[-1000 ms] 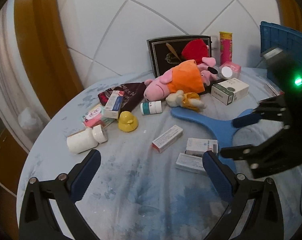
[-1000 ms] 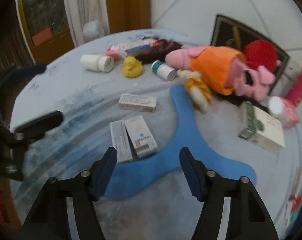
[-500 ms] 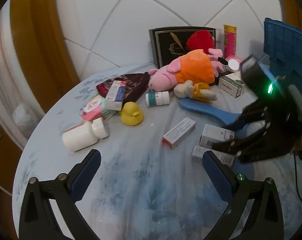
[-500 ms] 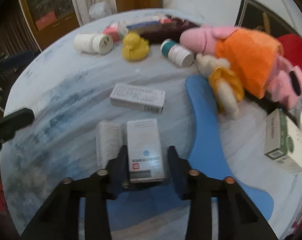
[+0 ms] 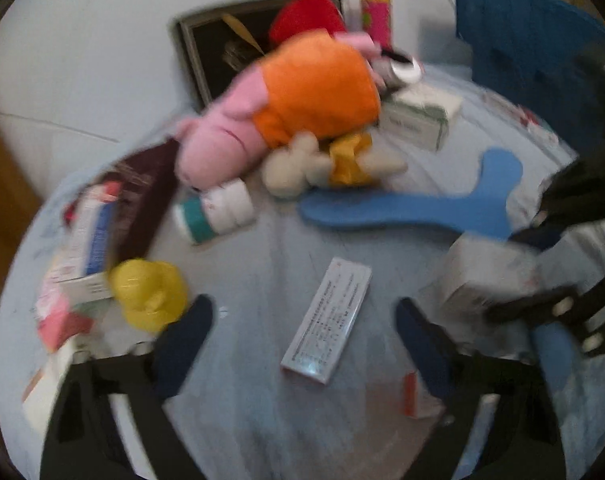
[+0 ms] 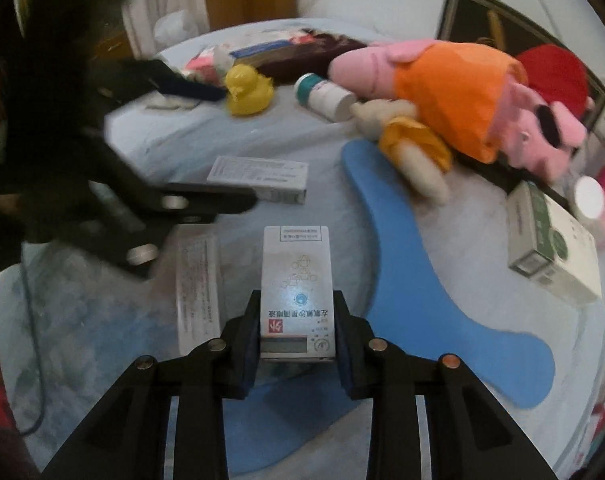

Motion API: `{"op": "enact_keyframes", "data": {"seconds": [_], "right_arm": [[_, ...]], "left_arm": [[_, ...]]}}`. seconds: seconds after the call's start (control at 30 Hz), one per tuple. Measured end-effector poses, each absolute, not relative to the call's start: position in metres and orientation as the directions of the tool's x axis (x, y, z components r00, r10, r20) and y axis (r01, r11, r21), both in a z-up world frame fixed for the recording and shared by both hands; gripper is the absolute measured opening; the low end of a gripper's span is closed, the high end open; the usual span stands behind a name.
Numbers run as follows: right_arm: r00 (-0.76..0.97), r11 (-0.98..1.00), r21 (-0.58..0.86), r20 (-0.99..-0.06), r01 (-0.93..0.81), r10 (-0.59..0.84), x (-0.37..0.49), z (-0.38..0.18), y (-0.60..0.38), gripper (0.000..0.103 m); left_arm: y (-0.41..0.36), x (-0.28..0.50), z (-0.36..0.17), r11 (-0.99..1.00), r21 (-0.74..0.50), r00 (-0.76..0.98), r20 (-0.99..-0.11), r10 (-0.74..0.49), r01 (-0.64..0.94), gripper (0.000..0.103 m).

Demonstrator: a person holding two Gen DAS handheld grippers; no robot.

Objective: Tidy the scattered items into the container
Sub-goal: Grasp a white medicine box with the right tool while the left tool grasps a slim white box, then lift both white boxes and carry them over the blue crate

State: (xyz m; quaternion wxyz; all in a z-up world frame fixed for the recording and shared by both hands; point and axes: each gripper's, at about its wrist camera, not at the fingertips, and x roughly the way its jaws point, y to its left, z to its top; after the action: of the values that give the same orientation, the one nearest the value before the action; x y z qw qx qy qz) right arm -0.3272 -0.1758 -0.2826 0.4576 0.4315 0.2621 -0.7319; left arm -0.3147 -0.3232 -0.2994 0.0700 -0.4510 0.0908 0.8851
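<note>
Right gripper: your jaws are clamped on the white medicine box, held at its near end above the blue cloth-covered table. Left gripper: your jaws stand apart, grasping nothing, with a flat carton lying between the fingers. Blue crate stands at the far right. Yellow duck lies left, beside the left finger.

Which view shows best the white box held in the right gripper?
The right wrist view: the white box sits sharp and central, clamped between the right gripper fingers, its printed top readable. The left wrist view shows the same box only as a blurred pale block at the right edge.
</note>
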Motion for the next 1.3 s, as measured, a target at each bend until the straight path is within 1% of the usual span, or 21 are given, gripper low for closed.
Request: {"op": "enact_keyframes", "data": {"seconds": [0.07, 0.2, 0.23, 0.27, 0.3, 0.37, 0.6, 0.77, 1.07, 1.3], "right_arm": [[-0.225, -0.465, 0.010, -0.866, 0.885, -0.447, -0.328, -0.276, -0.170, 0.031], [-0.253, -0.511, 0.018, -0.854, 0.859, -0.455, -0.331, -0.266, -0.163, 0.031], [-0.261, -0.523, 0.018, -0.852, 0.852, -0.454, -0.331, -0.265, -0.162, 0.031], [-0.270, -0.533, 0.016, -0.849, 0.846, -0.454, -0.331, -0.264, -0.162, 0.031], [-0.283, -0.546, 0.013, -0.844, 0.838, -0.455, -0.330, -0.262, -0.161, 0.031], [-0.309, -0.568, 0.007, -0.833, 0.823, -0.459, -0.326, -0.257, -0.157, 0.031], [-0.379, -0.630, -0.005, -0.803, 0.776, -0.460, -0.307, -0.239, -0.147, 0.031], [-0.422, -0.672, -0.006, -0.783, 0.740, -0.457, -0.293, -0.223, -0.137, 0.031], [-0.548, -0.768, -0.025, -0.716, 0.640, -0.433, -0.263, -0.167, -0.095, 0.031], [-0.650, -0.836, -0.037, -0.649, 0.547, -0.396, -0.237, -0.118, -0.060, 0.031]], "left_arm": [[-0.325, -0.319, -0.304, -0.971, 0.061, -0.576, -0.813, 0.088, -0.233, 0.059], [-0.324, -0.320, -0.308, -0.967, 0.025, -0.570, -0.812, 0.129, -0.254, 0.046], [-0.323, -0.320, -0.309, -0.966, 0.019, -0.568, -0.812, 0.136, -0.258, 0.038], [-0.319, -0.316, -0.310, -0.963, 0.031, -0.571, -0.810, 0.133, -0.269, 0.026], [-0.313, -0.310, -0.310, -0.959, 0.068, -0.581, -0.806, 0.110, -0.276, 0.026], [-0.306, -0.299, -0.309, -0.954, 0.103, -0.593, -0.800, 0.089, -0.281, 0.026], [-0.292, -0.269, -0.281, -0.962, 0.106, -0.665, -0.741, 0.092, -0.252, 0.026], [-0.284, -0.252, -0.249, -0.964, 0.116, -0.698, -0.710, 0.089, -0.241, 0.026], [-0.261, -0.216, -0.182, -0.966, 0.102, -0.766, -0.632, 0.123, -0.239, 0.026], [-0.221, -0.205, -0.131, -0.947, 0.111, -0.803, -0.566, 0.189, -0.301, 0.026]]}}
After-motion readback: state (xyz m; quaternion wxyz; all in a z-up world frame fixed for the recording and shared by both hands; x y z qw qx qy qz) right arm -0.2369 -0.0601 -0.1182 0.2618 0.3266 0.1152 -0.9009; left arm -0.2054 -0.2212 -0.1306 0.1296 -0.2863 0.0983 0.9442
